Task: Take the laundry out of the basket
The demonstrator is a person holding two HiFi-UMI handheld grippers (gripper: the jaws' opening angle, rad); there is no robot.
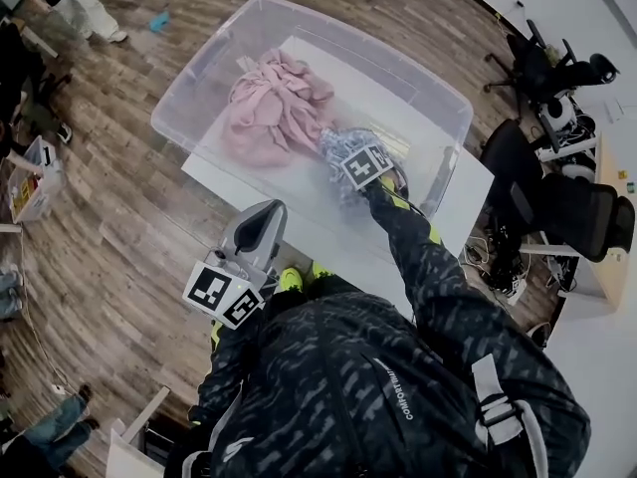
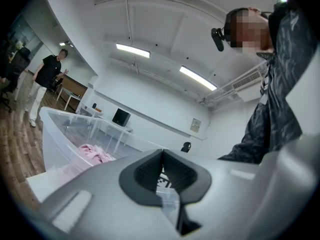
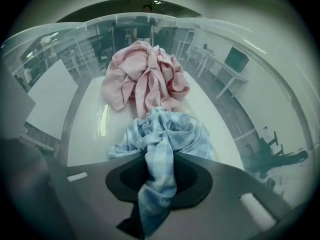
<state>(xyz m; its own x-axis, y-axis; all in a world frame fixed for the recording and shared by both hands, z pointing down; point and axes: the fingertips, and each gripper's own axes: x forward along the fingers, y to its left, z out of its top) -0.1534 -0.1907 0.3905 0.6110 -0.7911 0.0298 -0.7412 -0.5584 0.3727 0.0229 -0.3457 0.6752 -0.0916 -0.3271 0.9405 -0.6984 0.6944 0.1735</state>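
Right gripper (image 3: 158,173) on blue, seemingly checked cloth (image 3: 170,131)

The basket (image 1: 189,93) stands on the table (image 1: 468,195). Inside it, toward its far left end, lies the bunched garment (image 1: 274,108). The smaller cloth (image 1: 336,147) lies closer to the basket's near wall, touching that garment (one fold of it is pinched between the jaws of the right gripper (image 3: 157,176), which reaches into the basket from above). The left gripper (image 1: 261,217) is outside the basket, before its near wall. Office chairs (image 1: 542,68) stand beyond the basket's right end.
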